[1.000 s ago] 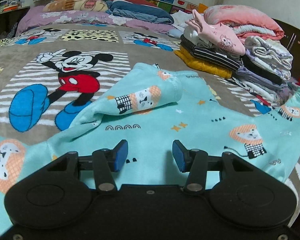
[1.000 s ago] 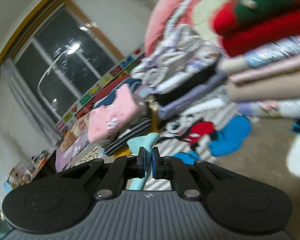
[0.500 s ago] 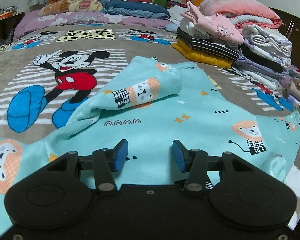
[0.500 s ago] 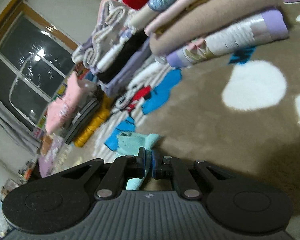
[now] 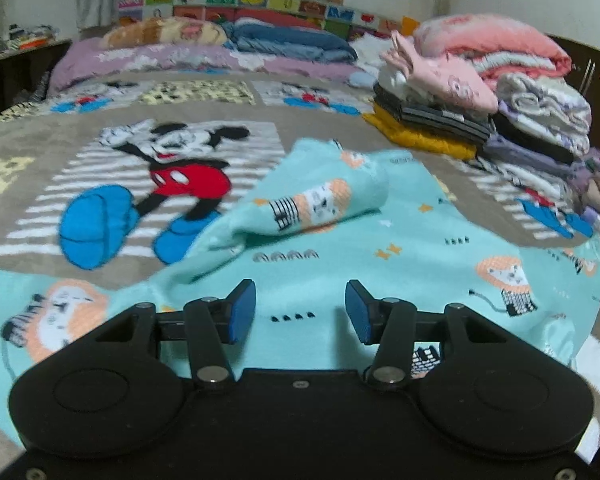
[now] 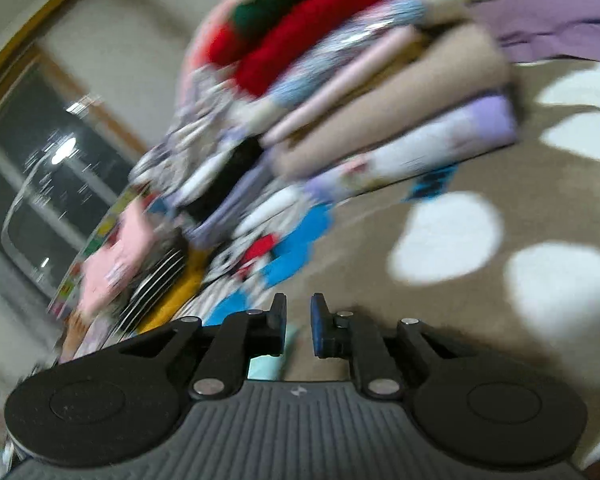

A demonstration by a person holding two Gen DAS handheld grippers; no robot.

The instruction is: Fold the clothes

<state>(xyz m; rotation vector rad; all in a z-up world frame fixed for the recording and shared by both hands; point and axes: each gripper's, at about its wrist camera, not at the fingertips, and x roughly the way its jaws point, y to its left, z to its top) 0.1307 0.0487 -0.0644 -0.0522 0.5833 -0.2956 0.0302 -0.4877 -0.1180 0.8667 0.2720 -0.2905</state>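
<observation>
Right wrist view motion-blurred; stacked clothes (image 6: 380, 92) smeared, turquoise garment (image 5: 380, 240) cut off

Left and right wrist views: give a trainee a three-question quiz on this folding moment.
1. True or false: the left gripper is shut on the turquoise garment.
2. What do the right gripper jaws hold? A) turquoise cloth B) nothing C) a red sweater
3. In the left wrist view, the stacks of folded clothes sit to the ____ of the garment.

Key: 1 false, open above it; 2 B; 3 right.
</observation>
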